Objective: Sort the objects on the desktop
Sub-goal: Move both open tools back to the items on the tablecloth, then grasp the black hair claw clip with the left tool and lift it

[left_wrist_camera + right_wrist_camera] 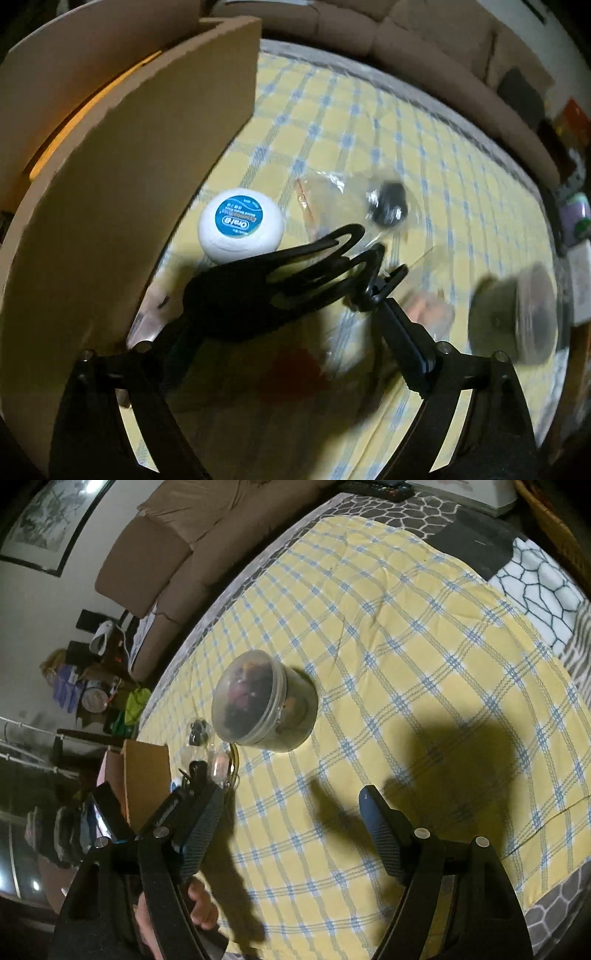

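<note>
My left gripper is shut on a black plastic hair clip and holds it above the yellow checked cloth, next to a cardboard box. A white round Oral-B floss case lies by the box. A clear bag with a small black item lies beyond the clip. A clear round jar with dark contents stands on the cloth; it shows blurred in the left wrist view. My right gripper is open and empty, well short of the jar.
The cardboard box also shows at the left of the right wrist view, with the left gripper beside it. A brown sofa runs along the far table edge. Clutter lies on the floor beyond the table.
</note>
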`<state>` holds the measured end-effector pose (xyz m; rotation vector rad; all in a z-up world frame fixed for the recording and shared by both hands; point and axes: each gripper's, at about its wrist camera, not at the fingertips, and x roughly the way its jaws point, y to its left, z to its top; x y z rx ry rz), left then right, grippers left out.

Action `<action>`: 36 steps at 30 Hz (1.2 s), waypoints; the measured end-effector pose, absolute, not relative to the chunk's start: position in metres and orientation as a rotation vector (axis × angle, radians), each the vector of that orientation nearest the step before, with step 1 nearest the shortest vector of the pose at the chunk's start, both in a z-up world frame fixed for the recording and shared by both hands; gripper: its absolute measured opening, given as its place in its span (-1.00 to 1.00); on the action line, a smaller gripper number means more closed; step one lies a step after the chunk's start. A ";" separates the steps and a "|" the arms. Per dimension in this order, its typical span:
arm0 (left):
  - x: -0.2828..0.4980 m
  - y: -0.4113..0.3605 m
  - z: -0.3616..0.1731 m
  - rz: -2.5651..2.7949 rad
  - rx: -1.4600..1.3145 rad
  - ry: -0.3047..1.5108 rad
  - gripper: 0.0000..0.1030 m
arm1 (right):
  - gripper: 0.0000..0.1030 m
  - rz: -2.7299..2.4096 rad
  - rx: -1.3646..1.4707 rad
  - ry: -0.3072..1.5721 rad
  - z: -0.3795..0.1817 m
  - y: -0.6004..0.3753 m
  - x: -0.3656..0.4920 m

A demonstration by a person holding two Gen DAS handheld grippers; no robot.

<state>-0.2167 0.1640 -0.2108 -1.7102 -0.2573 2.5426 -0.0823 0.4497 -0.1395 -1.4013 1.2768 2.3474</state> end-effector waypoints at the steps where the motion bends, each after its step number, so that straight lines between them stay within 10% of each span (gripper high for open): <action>1: -0.219 0.164 -0.210 2.543 -1.705 -0.287 0.73 | 0.54 2.349 -1.399 1.283 -0.139 0.448 -0.083; 6: -0.222 0.157 -0.206 2.410 -1.694 -0.360 -1.00 | 0.54 2.373 -1.386 1.290 -0.135 0.435 -0.092; 14: -0.229 0.133 -0.157 2.309 -1.622 -0.468 -0.98 | 0.54 2.403 -1.447 1.235 -0.137 0.410 -0.099; 16: -0.229 0.147 -0.146 2.283 -1.555 -0.314 -0.47 | 0.54 2.396 -1.443 1.234 -0.138 0.410 -0.098; 18: -0.227 0.161 -0.150 2.285 -1.515 -0.180 0.71 | 0.54 2.404 -1.454 1.236 -0.137 0.409 -0.099; 25: -0.226 0.182 -0.179 2.505 -1.380 0.019 0.31 | 0.54 2.419 -1.500 1.241 -0.139 0.403 -0.104; 30: -0.233 0.172 -0.186 2.464 -1.429 -0.085 -0.77 | 0.54 2.429 -1.505 1.229 -0.138 0.399 -0.107; 36: -0.235 0.155 -0.150 2.396 -1.469 -0.151 -0.94 | 0.54 2.489 -1.517 1.189 -0.136 0.391 -0.116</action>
